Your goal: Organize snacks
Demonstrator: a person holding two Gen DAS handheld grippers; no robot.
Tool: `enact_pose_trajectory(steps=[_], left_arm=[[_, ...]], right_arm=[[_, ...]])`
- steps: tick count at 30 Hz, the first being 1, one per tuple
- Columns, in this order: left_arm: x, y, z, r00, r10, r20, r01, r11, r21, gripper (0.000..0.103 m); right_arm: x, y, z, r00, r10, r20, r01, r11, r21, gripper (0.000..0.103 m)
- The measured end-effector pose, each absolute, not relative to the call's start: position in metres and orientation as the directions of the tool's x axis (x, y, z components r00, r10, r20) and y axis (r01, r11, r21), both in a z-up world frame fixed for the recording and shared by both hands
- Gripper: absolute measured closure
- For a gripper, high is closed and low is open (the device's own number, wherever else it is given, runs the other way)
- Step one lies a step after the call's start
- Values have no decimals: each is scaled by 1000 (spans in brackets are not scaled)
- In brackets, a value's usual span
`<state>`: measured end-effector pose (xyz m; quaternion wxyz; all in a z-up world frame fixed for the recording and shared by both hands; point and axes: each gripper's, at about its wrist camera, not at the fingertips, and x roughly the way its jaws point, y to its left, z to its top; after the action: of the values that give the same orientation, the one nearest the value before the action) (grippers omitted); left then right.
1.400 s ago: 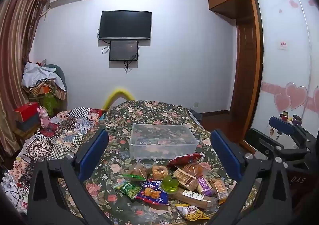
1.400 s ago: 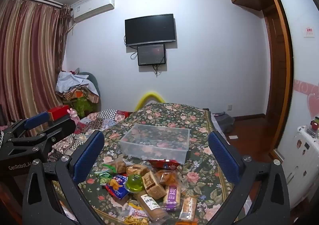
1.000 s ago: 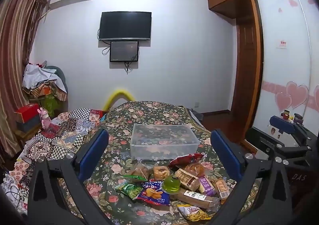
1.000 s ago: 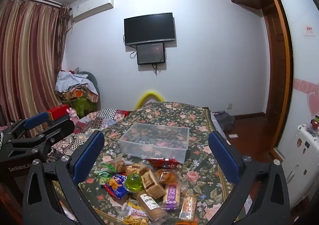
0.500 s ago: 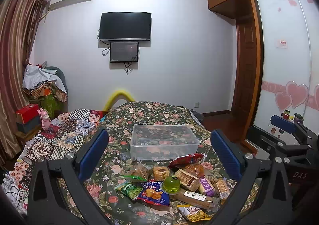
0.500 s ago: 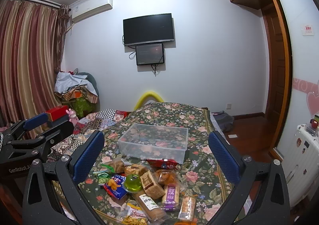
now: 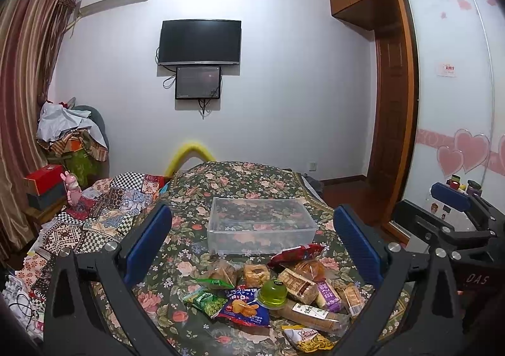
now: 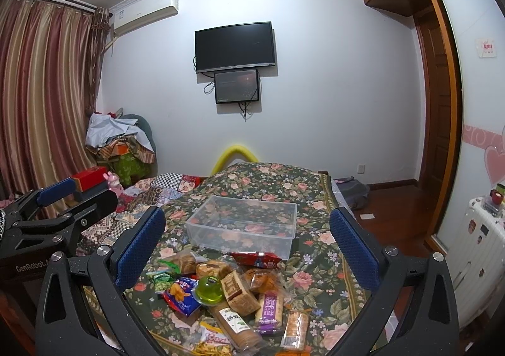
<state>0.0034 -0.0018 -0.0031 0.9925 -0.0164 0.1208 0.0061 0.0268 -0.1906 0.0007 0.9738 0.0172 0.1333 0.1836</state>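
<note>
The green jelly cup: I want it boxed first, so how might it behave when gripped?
The green jelly cup looks smooth and domed, so pads may slip. It rests partly on the blue chip bag, so a push could tip it.

Home bedroom: floral bedspread (image 7: 240, 179), wall TV (image 7: 199, 42), curtains (image 8: 41, 103), wardrobe (image 7: 454, 78).

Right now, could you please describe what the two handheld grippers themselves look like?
The left gripper and the right gripper match: black angular frames with silver screw heads and blue textured pads lining the jaws. White lettering marks the bodies, "GenRobot" partly readable on the left, "DAS" on the right. No cables or sleeves show.
</note>
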Motion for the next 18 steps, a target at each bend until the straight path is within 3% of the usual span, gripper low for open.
enact_pose_trajectory(steps=[18], left_arm=[[6, -3, -5, 971, 9, -237, -15, 1000, -23, 0]], right_arm=[[29, -191, 1, 897, 360, -258, -351, 933, 83, 0]])
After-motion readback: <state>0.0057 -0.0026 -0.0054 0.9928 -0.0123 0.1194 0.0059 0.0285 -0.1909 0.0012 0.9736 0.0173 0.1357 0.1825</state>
